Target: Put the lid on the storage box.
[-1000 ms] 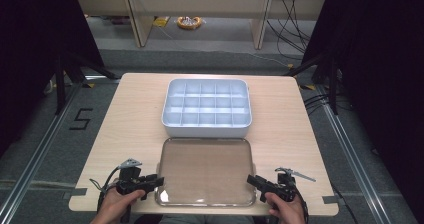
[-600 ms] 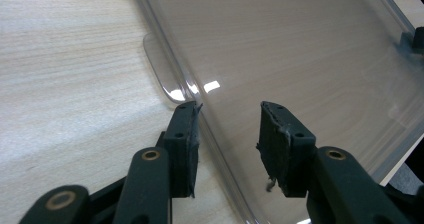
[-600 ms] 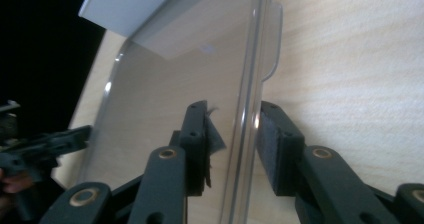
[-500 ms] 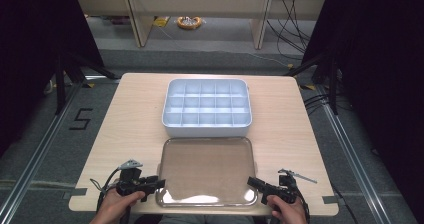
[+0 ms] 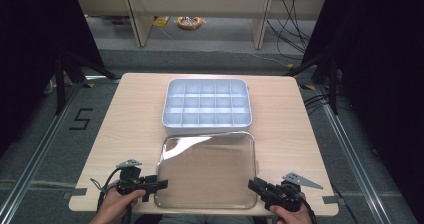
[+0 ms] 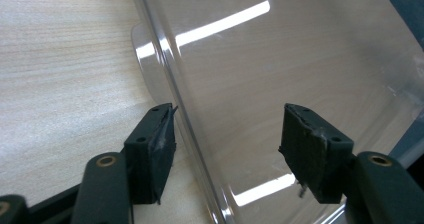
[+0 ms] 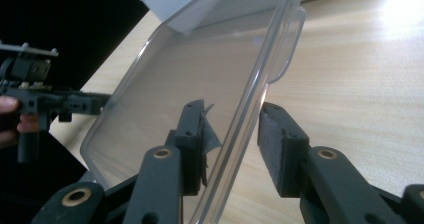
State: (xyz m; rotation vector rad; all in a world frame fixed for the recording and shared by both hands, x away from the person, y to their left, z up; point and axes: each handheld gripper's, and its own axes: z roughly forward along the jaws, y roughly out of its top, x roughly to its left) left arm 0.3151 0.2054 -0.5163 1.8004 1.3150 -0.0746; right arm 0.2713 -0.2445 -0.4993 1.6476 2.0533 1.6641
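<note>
Status of work: we judge the job in hand to be fitting the lid (image 5: 207, 169) onto the box (image 5: 206, 106), and we rate it as barely begun.

Position: the clear lid is on the table (image 5: 135, 119), on the person's side of the box. Its far edge is just beside the box's near wall. The white box stands in the middle of the table, uncovered, and its compartments look empty.

Left tool (image 5: 162, 184): it is at the lid's near left corner. Its jaws have just been opening and now stand spread. In the left gripper view the lid's rim (image 6: 165, 79) runs between the pads and neither presses on it.

Right tool (image 5: 252, 184): it is at the near right corner. Its jaws have just eased open a touch, yet they are pinching the lid. In the right gripper view the rim (image 7: 260, 79) sits tight between the pads, and that side looks tilted up off the table.

Outstanding: a grip on the left side, then the lift, the carry over the box, alignment with its walls, and the seating. None of this is done.

Markings: we find a figure "5" (image 5: 80, 119) marked on the floor left of the table. We read no brand, label or writing on the lid, the box or either tool.
</note>
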